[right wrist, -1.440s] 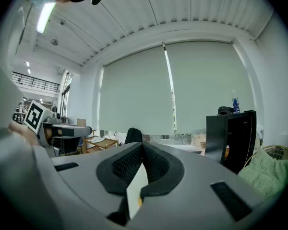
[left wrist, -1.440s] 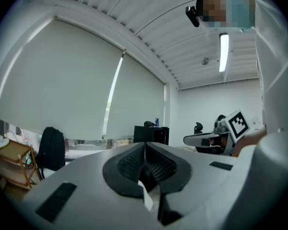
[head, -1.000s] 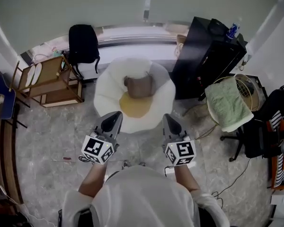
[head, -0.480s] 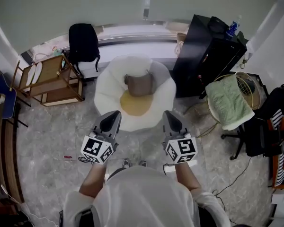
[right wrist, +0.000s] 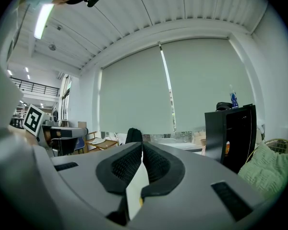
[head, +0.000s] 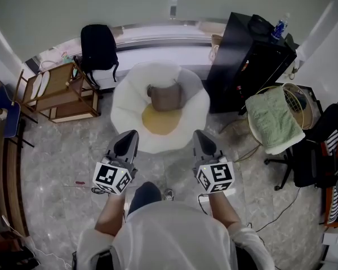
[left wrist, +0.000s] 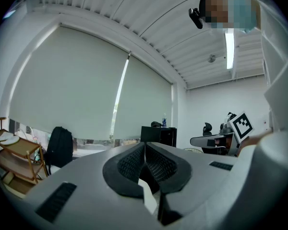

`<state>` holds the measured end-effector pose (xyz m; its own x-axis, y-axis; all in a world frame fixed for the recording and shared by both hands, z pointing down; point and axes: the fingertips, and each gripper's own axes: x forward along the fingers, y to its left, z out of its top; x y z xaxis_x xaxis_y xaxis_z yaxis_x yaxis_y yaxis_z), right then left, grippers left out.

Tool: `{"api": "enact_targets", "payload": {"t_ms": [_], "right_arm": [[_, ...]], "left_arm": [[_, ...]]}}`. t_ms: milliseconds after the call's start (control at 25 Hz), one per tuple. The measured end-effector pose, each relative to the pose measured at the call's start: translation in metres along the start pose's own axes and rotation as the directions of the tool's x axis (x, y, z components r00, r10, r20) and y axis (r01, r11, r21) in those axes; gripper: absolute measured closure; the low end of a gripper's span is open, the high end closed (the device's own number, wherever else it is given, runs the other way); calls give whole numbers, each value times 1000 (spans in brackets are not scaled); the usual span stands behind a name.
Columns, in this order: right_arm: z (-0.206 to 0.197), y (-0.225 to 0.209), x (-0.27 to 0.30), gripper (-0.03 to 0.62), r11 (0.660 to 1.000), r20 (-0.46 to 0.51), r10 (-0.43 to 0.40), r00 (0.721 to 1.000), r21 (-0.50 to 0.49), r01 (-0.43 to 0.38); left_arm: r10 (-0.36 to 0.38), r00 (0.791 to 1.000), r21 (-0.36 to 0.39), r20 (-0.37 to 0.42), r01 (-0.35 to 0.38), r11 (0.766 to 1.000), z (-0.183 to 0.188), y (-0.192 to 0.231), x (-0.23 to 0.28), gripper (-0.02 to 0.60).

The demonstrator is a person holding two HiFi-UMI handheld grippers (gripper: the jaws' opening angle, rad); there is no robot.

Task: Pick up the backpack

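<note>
We hold both claws level out in front of us, above the marbled floor. The left claw is closed tight, its pads pressed together with nothing between them. The right claw is closed the same way and is also empty.

The black backpack stands upright at the far left of the room, leaning against the low window ledge, well apart from both claws. Just beside it, on its left and a little nearer to us, stands a wooden rack.

Between us and the ledge lies a white cushion shaped like a fried egg with a yellow centre, and a brown bundle sits on it. To the right of the cushion stands a black cabinet. Nearer us on that side, a green towel drapes over a round wire basket.
</note>
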<state>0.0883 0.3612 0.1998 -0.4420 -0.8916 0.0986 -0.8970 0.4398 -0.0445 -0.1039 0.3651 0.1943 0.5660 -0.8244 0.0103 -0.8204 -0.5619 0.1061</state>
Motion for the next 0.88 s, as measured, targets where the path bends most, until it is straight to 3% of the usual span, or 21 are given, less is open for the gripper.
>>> {"api": "enact_targets", "payload": {"t_ms": [360,880], "right_arm": [[-2,-12,20,563,1000,-7,-7,1000,1,7],[16,-15,83,563,998,1,-58,998,-7,58]], "left_arm": [[-21,1000,-5,-13,20,1000,-3,8,22,545],[-99,995,0,0,99,995,14,63,68,545]]}}
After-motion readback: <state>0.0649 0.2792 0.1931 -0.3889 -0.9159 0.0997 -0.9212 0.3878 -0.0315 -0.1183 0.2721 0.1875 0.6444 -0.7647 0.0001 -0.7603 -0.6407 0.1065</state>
